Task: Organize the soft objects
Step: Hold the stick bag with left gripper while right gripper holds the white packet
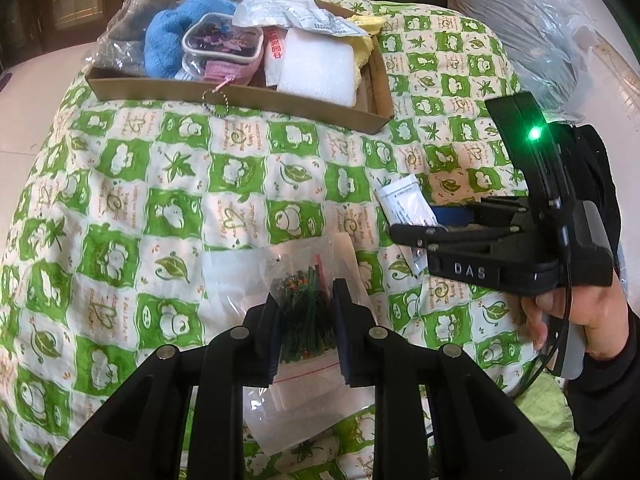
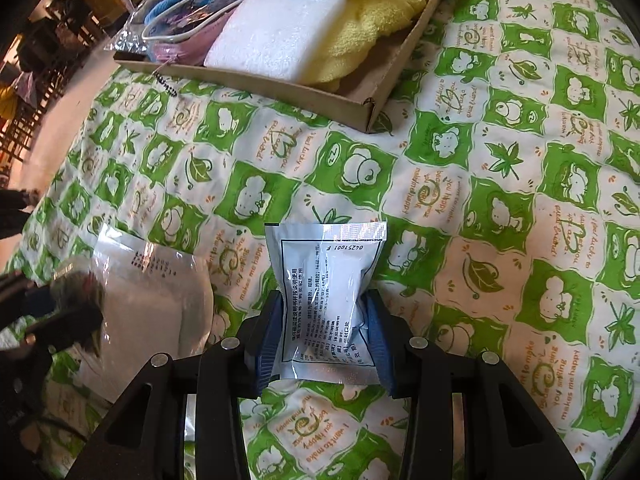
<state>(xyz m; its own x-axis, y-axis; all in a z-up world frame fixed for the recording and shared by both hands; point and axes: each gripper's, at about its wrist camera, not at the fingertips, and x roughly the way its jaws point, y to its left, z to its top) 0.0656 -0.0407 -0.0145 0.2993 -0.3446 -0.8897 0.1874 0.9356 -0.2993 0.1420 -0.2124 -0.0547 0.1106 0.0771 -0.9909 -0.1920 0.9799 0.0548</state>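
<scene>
While the left claw (image 1: 306, 312) pinches a clear bag (image 1: 308, 280) of green strands, its pads closed tight on the bunched contents, the right claw (image 2: 326, 334) grips a white sachet (image 2: 326, 280) printed with black text. The sachet's lower half is squeezed between the blue pads (image 2: 378, 344), and its sealed top edge sticks out past the fingertips, over the quilt (image 2: 500, 208).

Both claws hang just above a green-and-white checked quilt with leaf and animal prints. From the left wrist view the right claw shows at the right edge, side-on, with a hand (image 1: 576, 316) wrapped round its handle and a green light (image 1: 534, 134) glowing on its body. The clear bag lies partly on the quilt, part of its plastic spreading flat beyond the left claw, with a red zip line near the pads.

At the far side of the quilt sits a shallow cardboard tray (image 1: 240, 94). It holds a blue towel (image 1: 168, 40), a yellow cloth (image 2: 360, 36), a white foam block (image 2: 276, 28), a pink pouch (image 1: 224, 52) whose bead chain (image 1: 216, 100) hangs over the front wall, and another printed packet (image 1: 316, 18). A large plastic-wrapped bundle (image 1: 520, 28) lies beyond the quilt at upper right.
</scene>
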